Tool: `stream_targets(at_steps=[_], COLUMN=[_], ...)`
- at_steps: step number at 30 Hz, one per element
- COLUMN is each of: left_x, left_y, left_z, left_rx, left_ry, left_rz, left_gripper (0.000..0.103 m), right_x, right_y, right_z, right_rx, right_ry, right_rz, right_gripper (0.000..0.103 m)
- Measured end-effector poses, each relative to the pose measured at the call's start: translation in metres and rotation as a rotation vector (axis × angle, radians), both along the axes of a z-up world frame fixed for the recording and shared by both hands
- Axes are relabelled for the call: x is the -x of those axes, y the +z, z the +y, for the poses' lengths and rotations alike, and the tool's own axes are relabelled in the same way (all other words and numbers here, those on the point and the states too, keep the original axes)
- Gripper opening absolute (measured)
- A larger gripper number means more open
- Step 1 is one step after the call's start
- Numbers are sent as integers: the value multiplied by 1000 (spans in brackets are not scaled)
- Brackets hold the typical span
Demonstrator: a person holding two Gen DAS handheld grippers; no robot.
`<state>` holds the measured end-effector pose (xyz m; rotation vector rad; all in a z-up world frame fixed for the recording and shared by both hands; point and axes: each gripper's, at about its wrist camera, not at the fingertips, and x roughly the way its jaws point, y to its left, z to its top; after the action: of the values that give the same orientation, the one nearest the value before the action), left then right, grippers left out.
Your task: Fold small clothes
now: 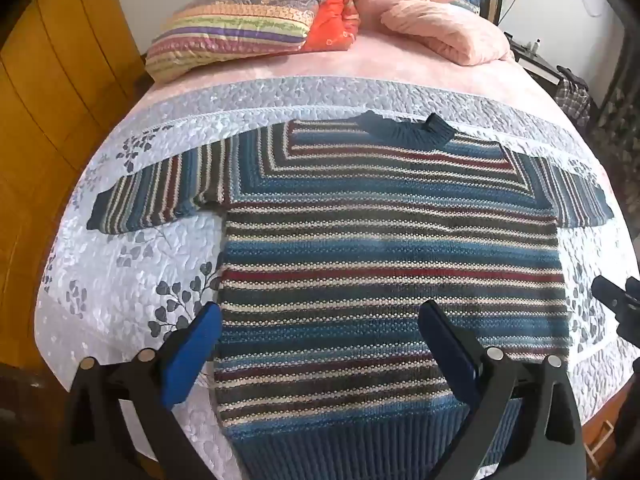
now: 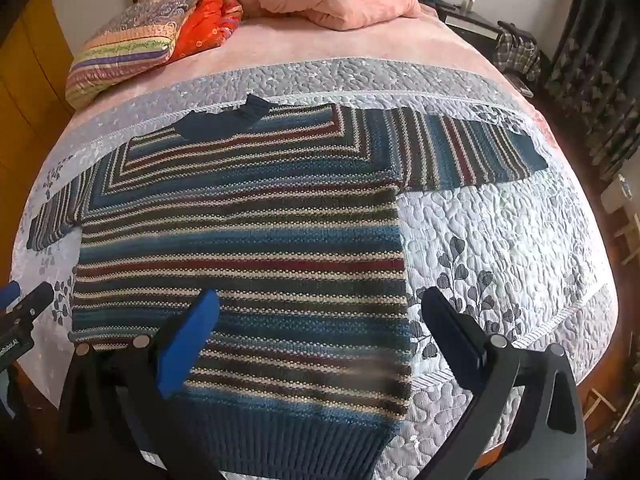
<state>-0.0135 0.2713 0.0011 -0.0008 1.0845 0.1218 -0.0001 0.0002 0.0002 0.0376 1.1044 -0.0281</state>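
Coarse matt knit sweater (image 1: 360, 248), ribbed hem, quilted slightly shiny bedspread (image 1: 120, 264), fluffy pink blanket (image 1: 448, 32), glossy wood wardrobe (image 1: 52, 80), matt black plastic left gripper (image 1: 320, 344) with blue pads (image 1: 196, 356)

Both views overlook the sweater (image 1: 360, 248) from its hem.

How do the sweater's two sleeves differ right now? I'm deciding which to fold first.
The left sleeve droops slightly toward the hem and bunches near the armpit; the right sleeve lies flat and straight out. The left sleeve's cuff sits on leaf-printed quilt; the right sleeve's cuff reaches the quilt's pale border. Both are unfolded, striped alike, with dark blue cuffs.
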Motion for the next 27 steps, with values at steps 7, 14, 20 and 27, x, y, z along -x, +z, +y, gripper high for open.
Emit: stream_targets(at_steps=[7, 14, 20, 27], left_x=[-1, -7, -8, -9], left_y=[-1, 0, -2, 0], left_z=[2, -12, -10, -9], left_rx=[-10, 13, 0, -15], left_ry=[2, -8, -13, -10], left_rz=[-7, -29, -35, -39], left_gripper=[99, 99, 99, 99], right_x=[-1, -10, -13, -14], right_y=[0, -9, -11, -11], right_z=[4, 3, 2, 2], right_rx=[24, 14, 11, 8], right_ry=[4, 8, 14, 21], right_rz=[4, 24, 22, 21], right_gripper=[100, 100, 100, 100])
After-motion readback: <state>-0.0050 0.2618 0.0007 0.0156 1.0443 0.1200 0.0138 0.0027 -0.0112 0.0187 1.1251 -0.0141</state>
